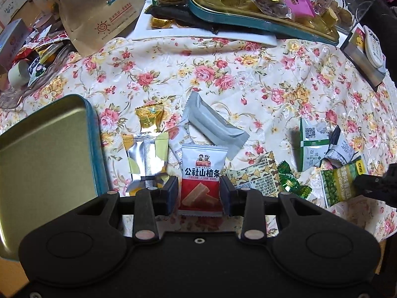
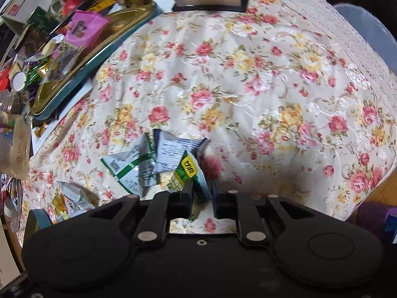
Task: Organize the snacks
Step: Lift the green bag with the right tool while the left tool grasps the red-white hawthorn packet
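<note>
My left gripper (image 1: 199, 193) is open around a red and white hawthorn snack packet (image 1: 201, 178) lying on the floral tablecloth; the pads stand close on both sides of it. An empty tin lid (image 1: 42, 164) lies to its left. My right gripper (image 2: 201, 200) has its jaws narrowly apart around a green pea snack packet (image 2: 191, 173), (image 1: 343, 183); I cannot tell if they grip it. Its tip shows at the right edge of the left wrist view (image 1: 372, 186). Green and white packets (image 2: 134, 164) lie beside it.
Loose snacks lie around: a gold candy (image 1: 150, 118), a silver and yellow packet (image 1: 146, 156), a grey packet (image 1: 213, 126), a green candy (image 1: 289, 176). A teal tin tray (image 1: 260, 22) with sweets stands at the back. A paper bag (image 1: 99, 12) is at the back left.
</note>
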Demonstrator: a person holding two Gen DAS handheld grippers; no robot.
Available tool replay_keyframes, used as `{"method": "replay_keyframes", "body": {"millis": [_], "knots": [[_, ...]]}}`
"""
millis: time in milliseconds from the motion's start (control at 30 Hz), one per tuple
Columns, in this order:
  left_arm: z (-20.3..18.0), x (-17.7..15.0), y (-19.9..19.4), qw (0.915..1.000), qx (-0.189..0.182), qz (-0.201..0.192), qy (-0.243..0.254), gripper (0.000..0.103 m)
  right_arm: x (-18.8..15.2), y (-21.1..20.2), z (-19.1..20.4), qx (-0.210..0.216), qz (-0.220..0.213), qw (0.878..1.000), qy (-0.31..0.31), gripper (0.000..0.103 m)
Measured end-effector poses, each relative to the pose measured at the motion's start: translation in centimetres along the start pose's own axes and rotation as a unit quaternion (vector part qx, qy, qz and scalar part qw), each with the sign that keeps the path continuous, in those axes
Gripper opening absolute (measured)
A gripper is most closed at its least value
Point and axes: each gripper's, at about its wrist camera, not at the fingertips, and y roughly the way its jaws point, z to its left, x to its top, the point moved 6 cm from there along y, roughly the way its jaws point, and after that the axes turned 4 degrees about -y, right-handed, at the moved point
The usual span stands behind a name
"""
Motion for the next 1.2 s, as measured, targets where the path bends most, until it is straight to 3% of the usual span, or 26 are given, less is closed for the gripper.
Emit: {"method": "replay_keyframes", "body": {"millis": [100,233,433,633,767,867,1200], "knots": [[0.0,-0.3,1.0,0.9999,0.007,0.011,-0.006,0.045,0.2,-0.3,-1.6,0.0,-0.003,1.0,0.023,0.024],[-0.2,-0.6,2.2,0.9997,0.011,0.021,0.0,0.046,0.7,-1.0,-3.3,0.009,-0.017,0.999,0.045,0.036],[-0.7,-0.6,3.0,0.9996,0.017,0.021,0.008,0.047,0.1,-0.8,-3.2,0.02,-0.004,0.998,0.059,0.04],[-0.4,-0.5,3.5,0.9996,0.008,0.027,-0.004,0.05,-1.4,-0.2,-1.4,0.009,-0.004,1.0,0.019,0.04],[-0.3,-0.4,3.4,0.9994,-0.006,0.032,-0.015,0.042,-2.2,0.1,-0.3,0.015,0.001,1.0,0.001,0.04],[0.0,-0.6,3.4,0.9988,-0.003,0.041,-0.029,0.042,-2.4,0.5,-0.1,0.016,0.008,1.0,0.003,0.042],[-0.2,-1.0,0.4,0.9994,-0.009,0.026,-0.021,0.042,-1.7,1.5,-1.9,0.05,0.036,0.991,0.119,0.045]]}}
